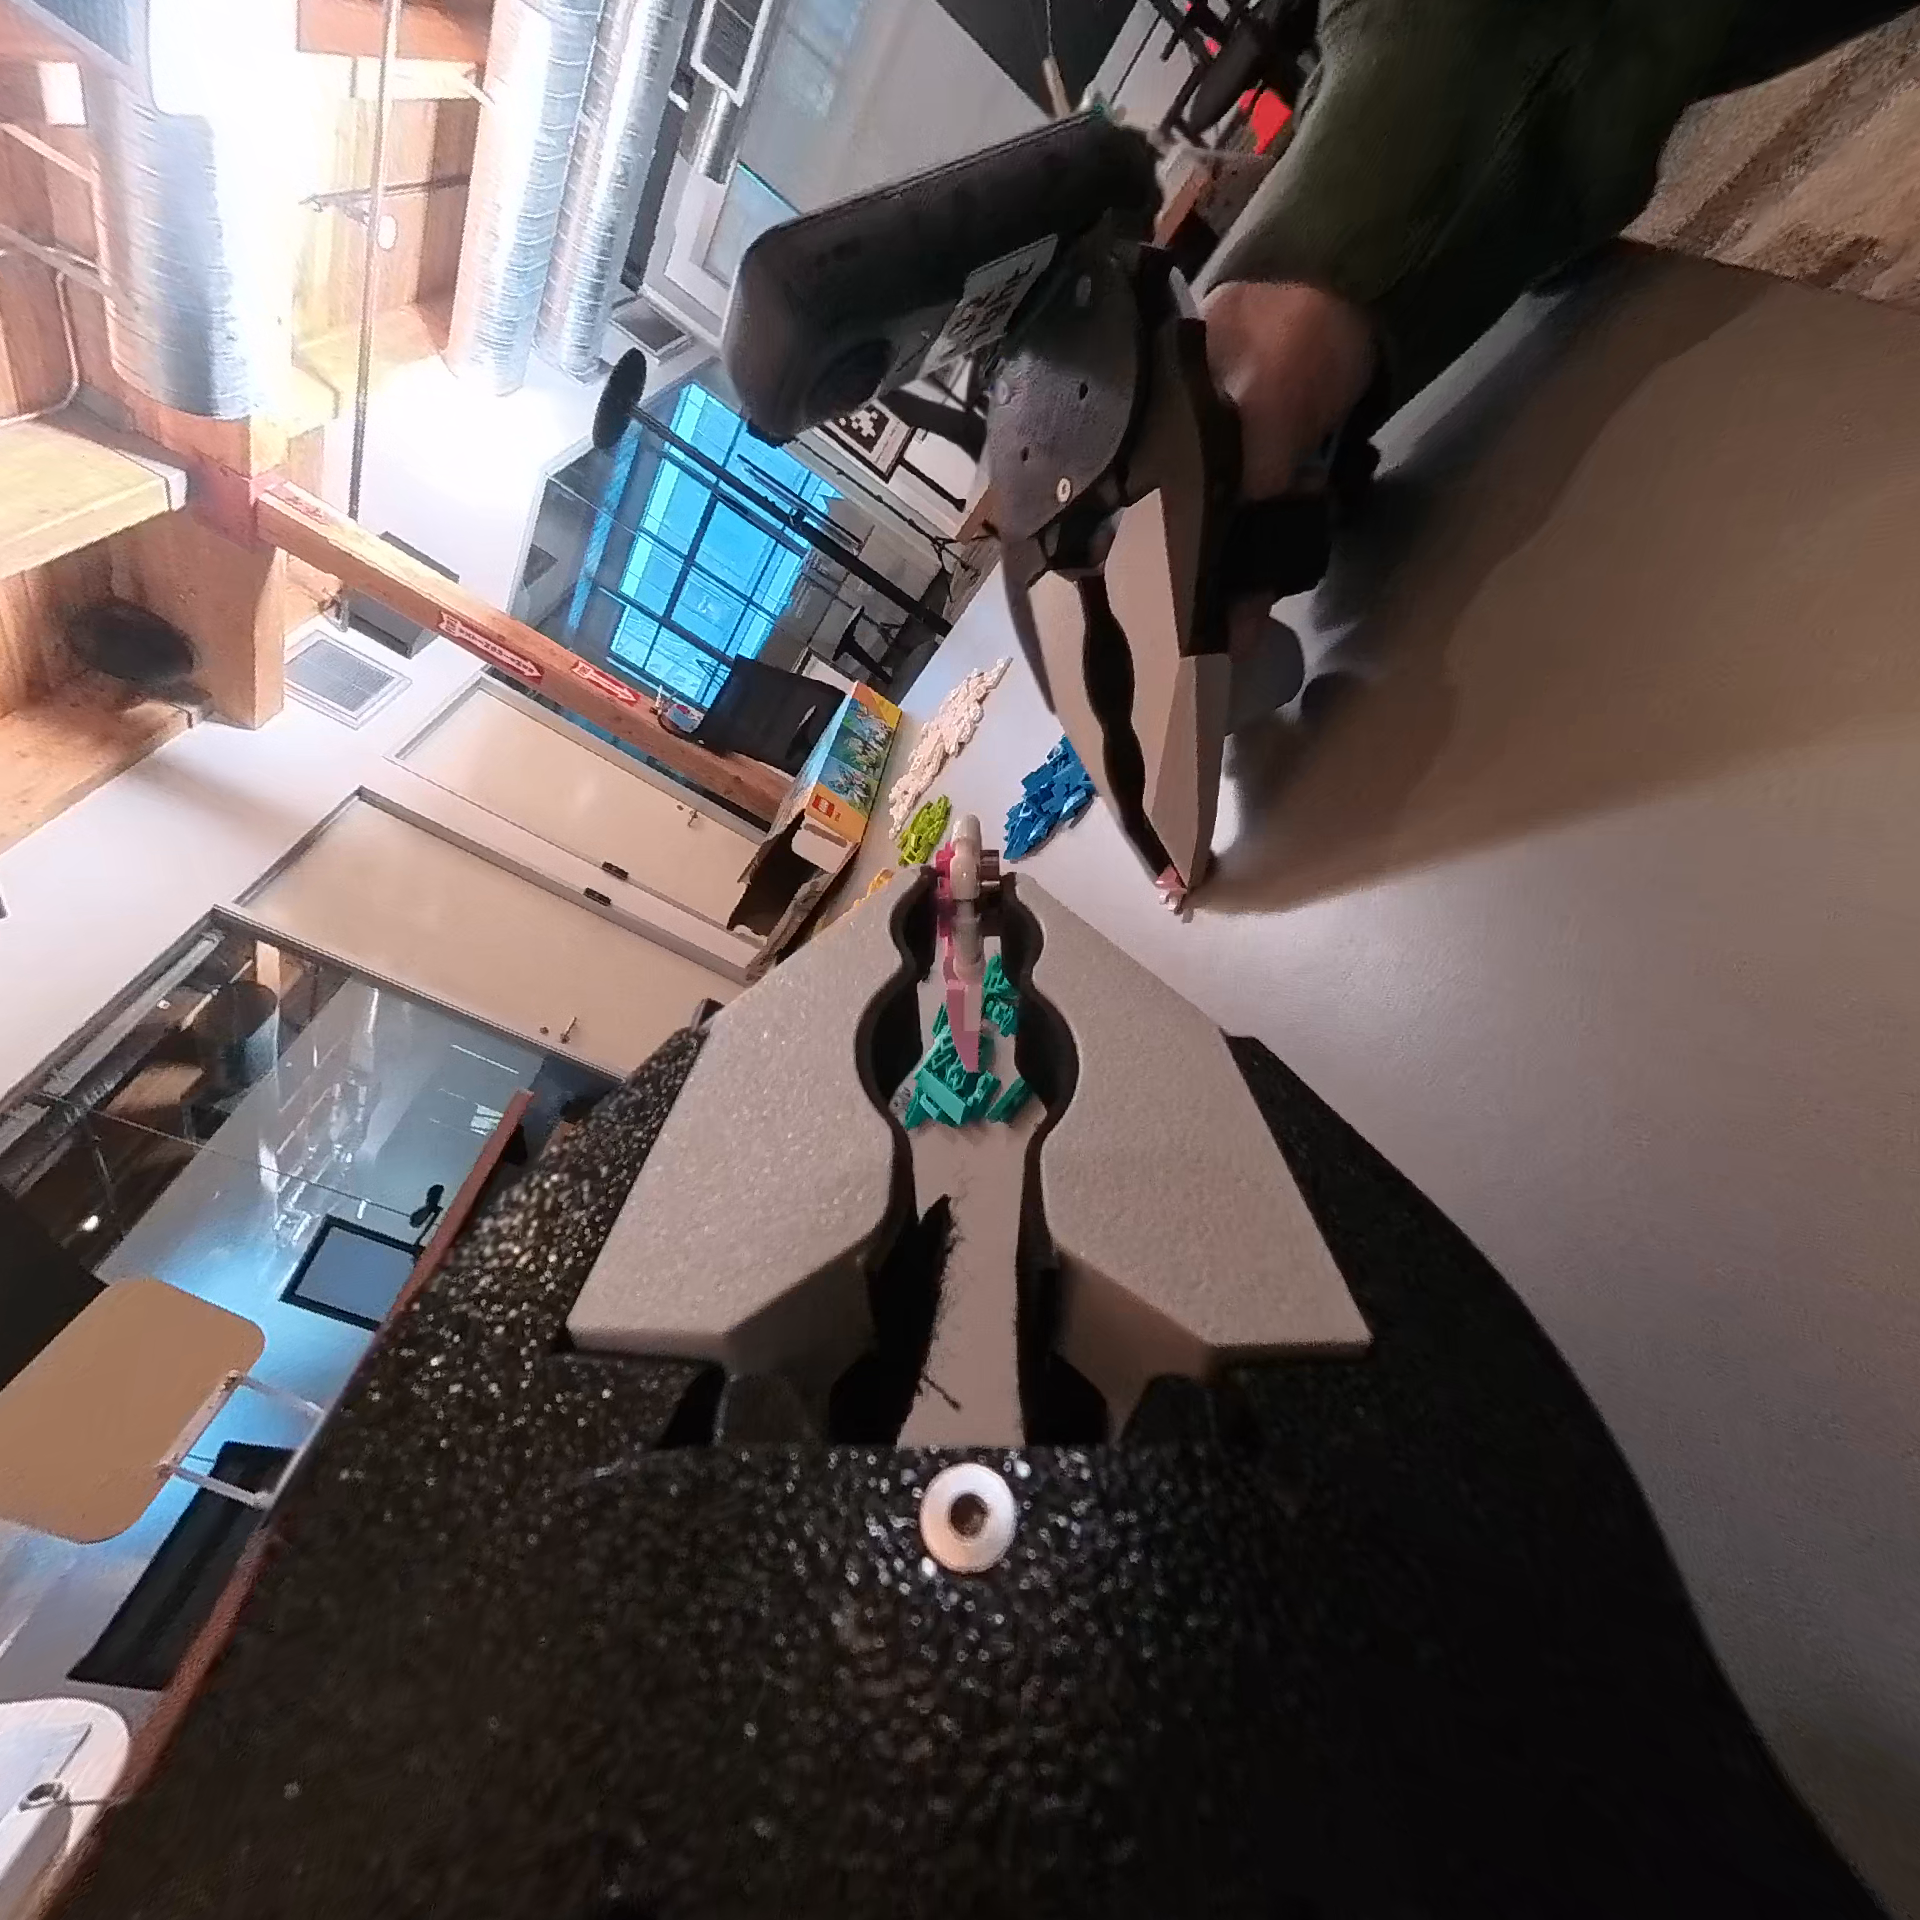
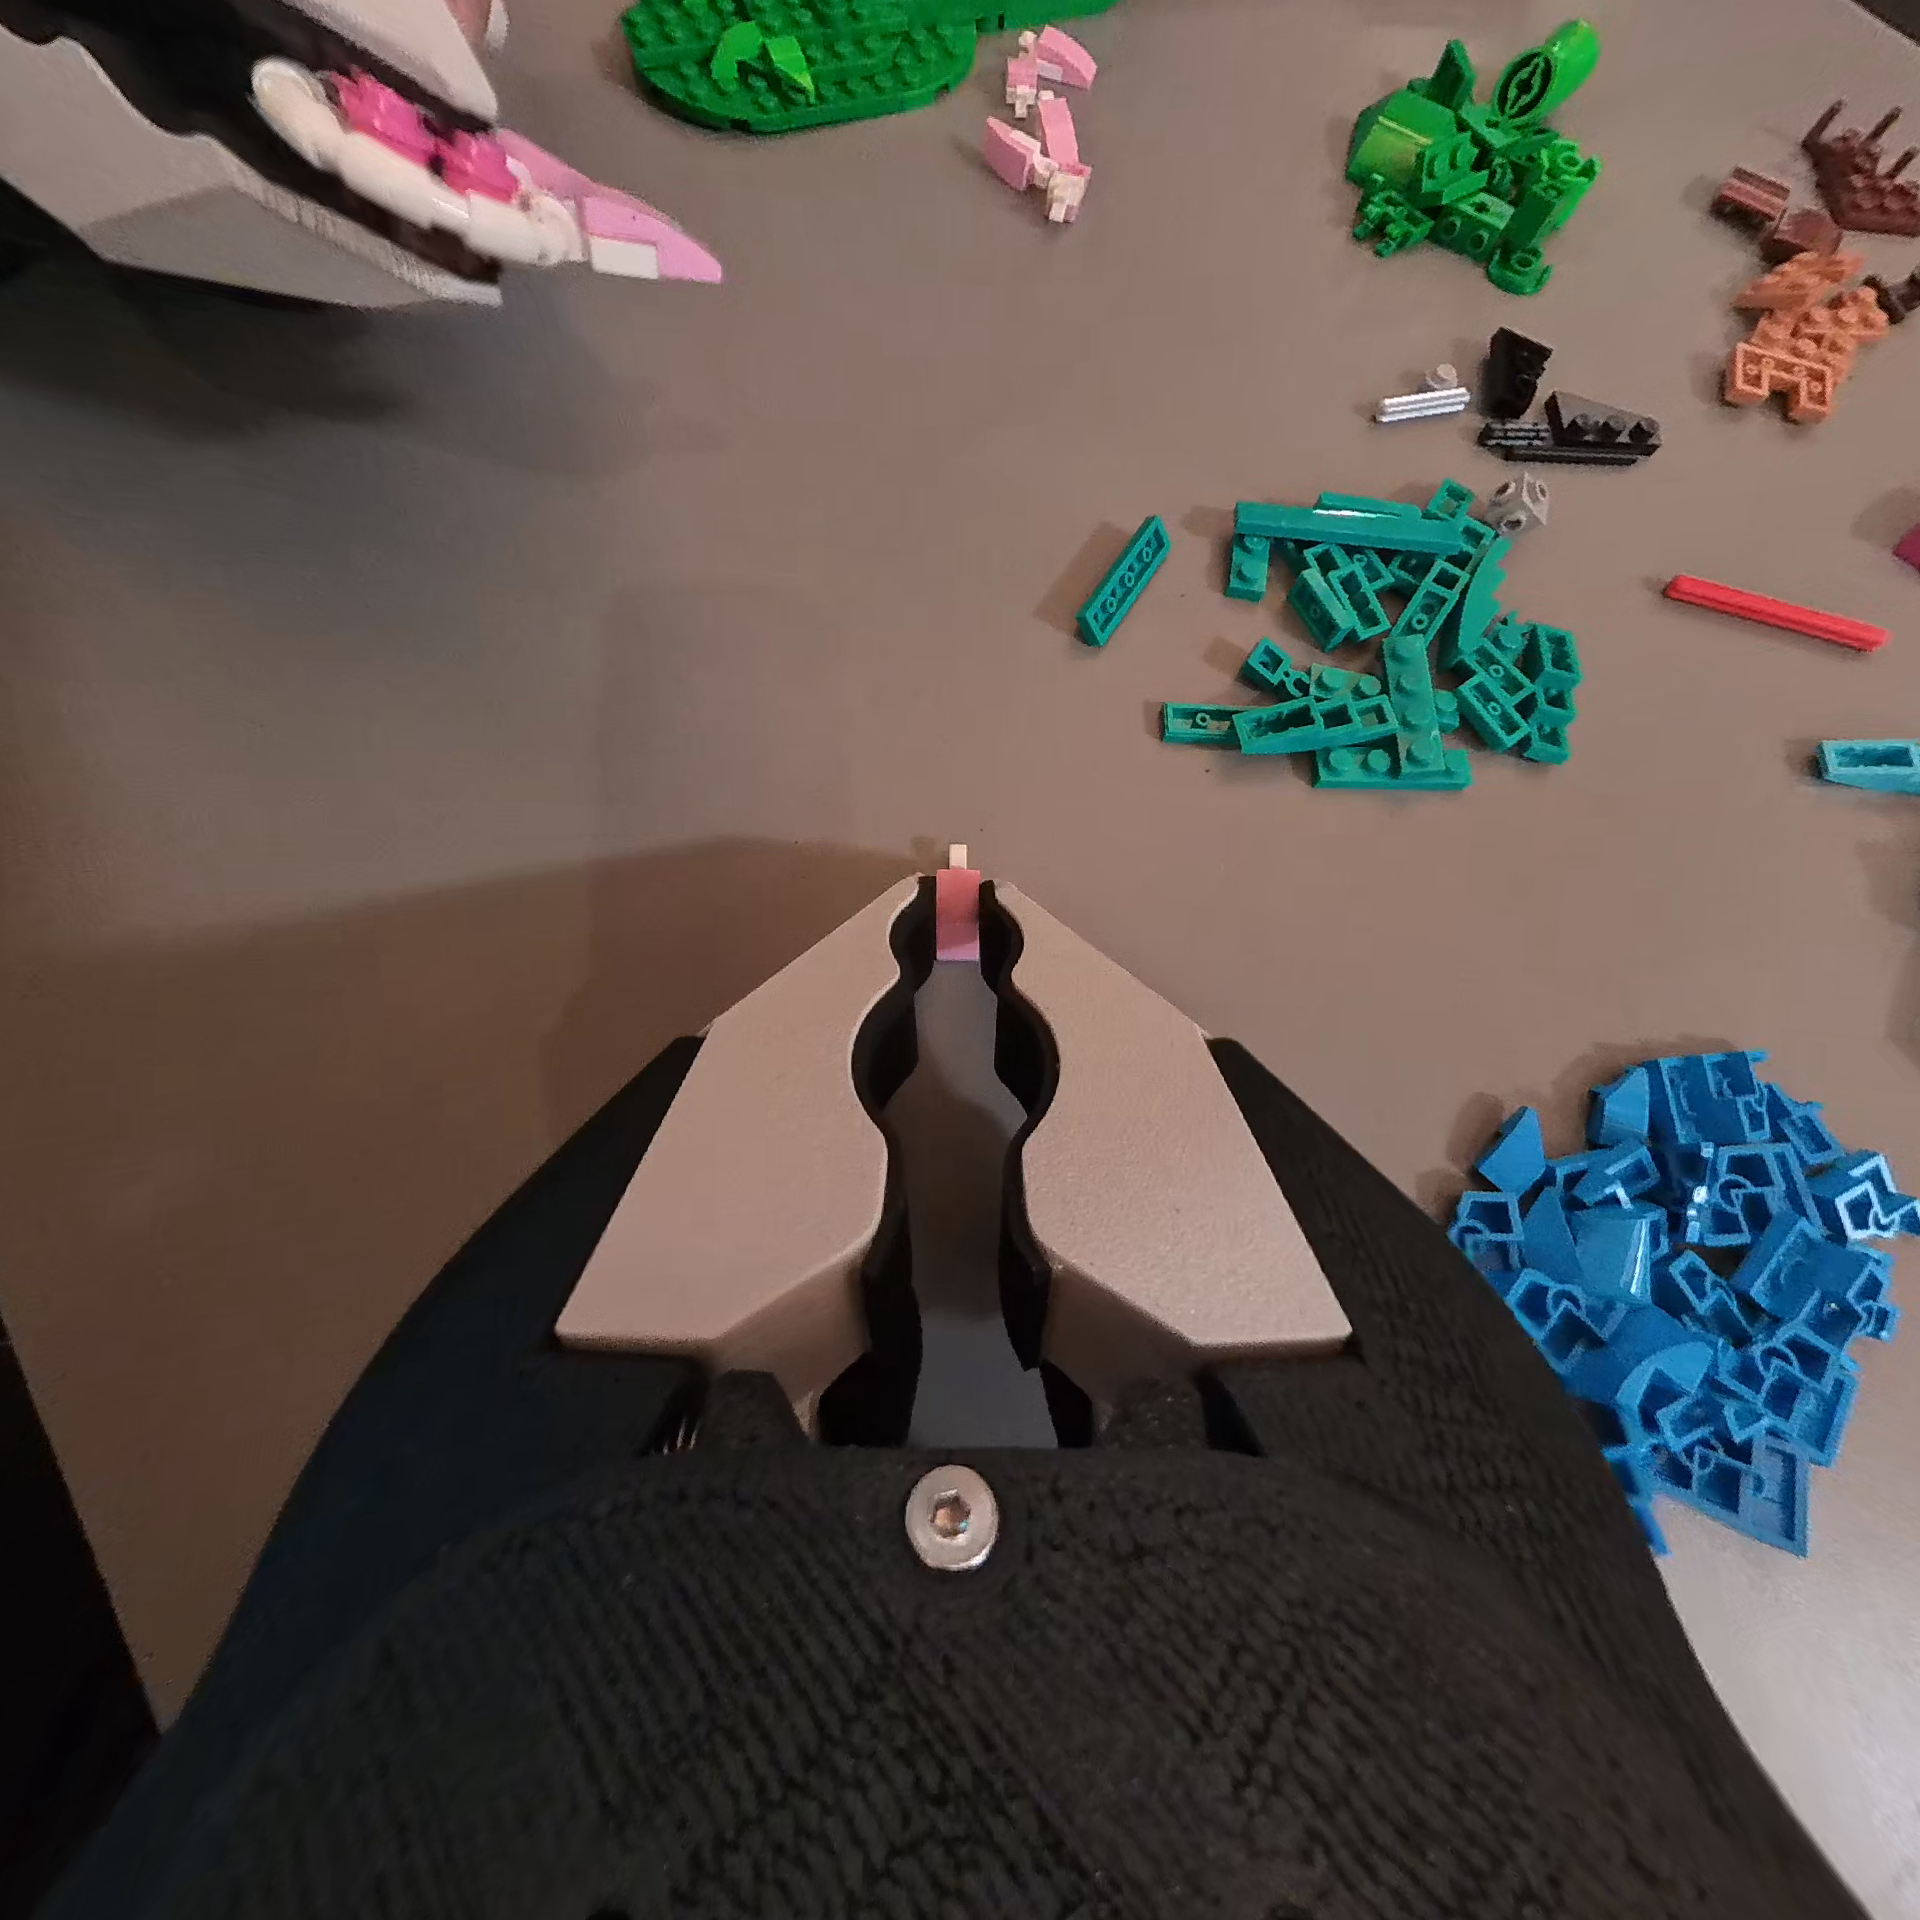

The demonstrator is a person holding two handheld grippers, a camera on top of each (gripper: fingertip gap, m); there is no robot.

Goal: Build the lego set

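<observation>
My left gripper is shut on a pink and white lego flower piece, held up off the table and turned on its side. The same piece shows at the top left of the right wrist view, with a pink petal sticking out of the jaws. My right gripper is shut on a small pink lego piece with a white stub at its tip, low over the grey table. In the left wrist view the right gripper points down with its tip at the table.
Sorted lego piles lie on the table: teal, blue, bright green, orange and brown, black, loose pink petals. A green base plate lies at the far edge. A red rod lies right. The lego box stands far off. About 11 centimetres separates my left fingertips from my right.
</observation>
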